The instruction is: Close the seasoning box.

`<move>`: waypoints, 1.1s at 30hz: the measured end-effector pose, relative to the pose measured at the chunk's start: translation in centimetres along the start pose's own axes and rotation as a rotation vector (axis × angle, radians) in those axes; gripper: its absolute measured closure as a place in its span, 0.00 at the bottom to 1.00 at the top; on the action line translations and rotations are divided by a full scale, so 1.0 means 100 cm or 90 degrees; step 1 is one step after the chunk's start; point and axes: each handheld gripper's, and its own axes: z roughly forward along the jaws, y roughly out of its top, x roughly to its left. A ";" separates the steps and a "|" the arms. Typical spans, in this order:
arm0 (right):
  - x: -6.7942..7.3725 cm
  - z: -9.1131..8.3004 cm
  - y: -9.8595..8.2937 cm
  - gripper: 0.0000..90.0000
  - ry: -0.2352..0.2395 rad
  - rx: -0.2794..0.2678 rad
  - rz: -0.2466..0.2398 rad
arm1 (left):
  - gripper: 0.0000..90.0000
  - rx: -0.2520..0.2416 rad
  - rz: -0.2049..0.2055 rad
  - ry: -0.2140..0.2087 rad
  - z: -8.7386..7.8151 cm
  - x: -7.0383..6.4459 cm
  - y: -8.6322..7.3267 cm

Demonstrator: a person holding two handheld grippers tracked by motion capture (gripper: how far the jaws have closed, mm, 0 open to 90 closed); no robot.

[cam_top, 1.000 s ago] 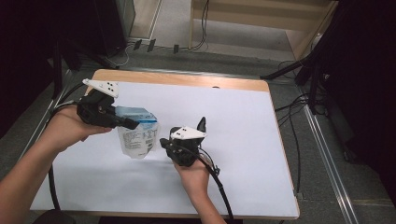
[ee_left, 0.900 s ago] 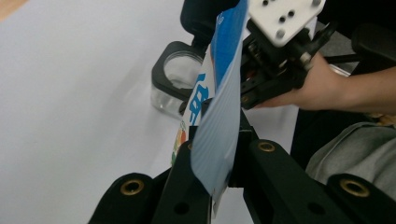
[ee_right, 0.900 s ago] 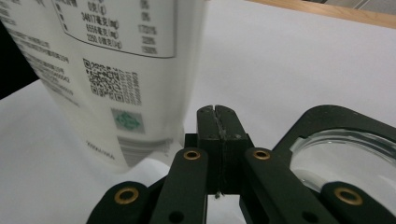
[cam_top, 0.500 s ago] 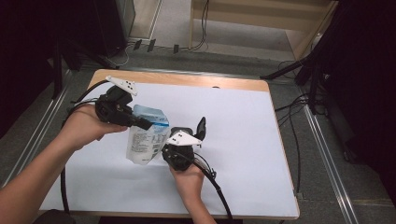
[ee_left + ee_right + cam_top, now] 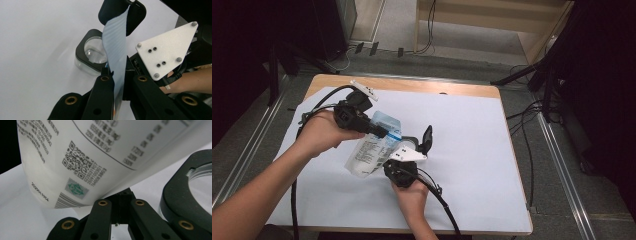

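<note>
A white pouch [image 5: 371, 148] with a blue top and printed text hangs tilted above the white table sheet [image 5: 472, 150]. My left gripper [image 5: 384, 134] is shut on its blue top strip [image 5: 115, 47]. The pouch's lower edge [image 5: 87, 157] runs down to the closed tips of my right gripper [image 5: 120, 195], which sits just right of the pouch under its white plate [image 5: 408, 154]. A clear jar with a black square rim [image 5: 91, 53] stands beside the pouch, its black lid [image 5: 427, 139] flipped up. The same rim [image 5: 185, 187] is at the right in the right gripper view.
The wooden table edge [image 5: 447, 88] runs along the far side. Cables [image 5: 439, 197] trail from both grippers toward the near edge. Grey floor with rails [image 5: 557, 165] lies to the right of the table. The sheet's right half is bare.
The pouch stood upright on the sheet a second ago; now it is lifted and tilted toward the jar. My left gripper moved right and farther away; the right one shifted a little with it.
</note>
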 end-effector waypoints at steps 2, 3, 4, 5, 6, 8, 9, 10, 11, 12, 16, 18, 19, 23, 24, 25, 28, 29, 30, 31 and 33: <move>0.000 0.001 -0.001 1.00 0.004 -0.002 -0.003 | 1.00 0.006 0.000 0.001 0.003 0.000 0.003; 0.001 0.001 -0.001 1.00 0.008 -0.001 -0.001 | 1.00 0.006 -0.004 0.004 0.004 0.000 0.004; 0.001 0.002 -0.001 1.00 0.012 -0.002 -0.002 | 1.00 0.009 -0.006 0.002 0.006 0.000 0.006; 0.001 0.002 -0.001 1.00 0.014 -0.005 -0.004 | 1.00 0.011 -0.006 0.008 0.008 0.000 0.007; 0.002 0.003 -0.001 1.00 0.016 -0.006 0.000 | 1.00 0.014 -0.008 0.007 0.009 0.000 0.008; 0.001 0.004 -0.001 1.00 0.021 -0.006 0.009 | 1.00 0.016 -0.012 0.010 0.012 0.002 0.011; 0.001 0.004 -0.001 1.00 0.024 -0.007 0.013 | 1.00 0.018 -0.013 0.010 0.014 0.002 0.013; 0.000 0.004 -0.001 1.00 0.026 -0.007 0.015 | 1.00 0.020 -0.015 0.012 0.015 0.003 0.014; 0.000 0.004 -0.001 1.00 0.028 -0.007 0.019 | 1.00 0.024 -0.016 0.008 0.016 0.004 0.016; -0.001 0.004 -0.001 1.00 0.030 -0.007 0.021 | 1.00 0.022 -0.019 0.016 0.018 0.005 0.017; -0.004 0.005 0.000 1.00 0.032 -0.011 0.032 | 1.00 0.024 -0.024 0.015 0.021 0.006 0.023; -0.005 0.004 0.001 1.00 0.034 -0.011 0.037 | 1.00 0.024 -0.027 0.017 0.022 0.007 0.025; -0.006 0.005 0.001 1.00 0.036 -0.012 0.042 | 1.00 0.023 -0.030 0.019 0.024 0.007 0.026; -0.007 0.005 0.001 1.00 0.044 -0.018 0.048 | 1.00 0.030 -0.032 0.023 0.029 0.007 0.029; -0.007 0.005 0.001 1.00 0.046 -0.019 0.051 | 1.00 0.032 -0.030 0.021 0.030 0.007 0.030; -0.006 0.005 0.001 1.00 0.047 -0.019 0.051 | 1.00 0.034 -0.032 0.024 0.031 0.007 0.031; -0.006 0.006 0.001 1.00 0.052 -0.021 0.058 | 1.00 0.040 -0.034 0.022 0.034 0.008 0.033; -0.006 0.006 0.001 1.00 0.053 -0.021 0.060 | 1.00 0.041 -0.033 0.026 0.035 0.007 0.034; -0.006 0.006 0.001 1.00 0.053 -0.021 0.061 | 1.00 0.045 -0.031 0.027 0.036 0.007 0.034; -0.007 0.007 0.001 1.00 0.055 -0.020 0.064 | 1.00 0.047 -0.032 0.024 0.037 0.006 0.035; -0.007 0.007 0.001 1.00 0.055 -0.020 0.064 | 1.00 0.049 -0.030 0.029 0.039 0.005 0.036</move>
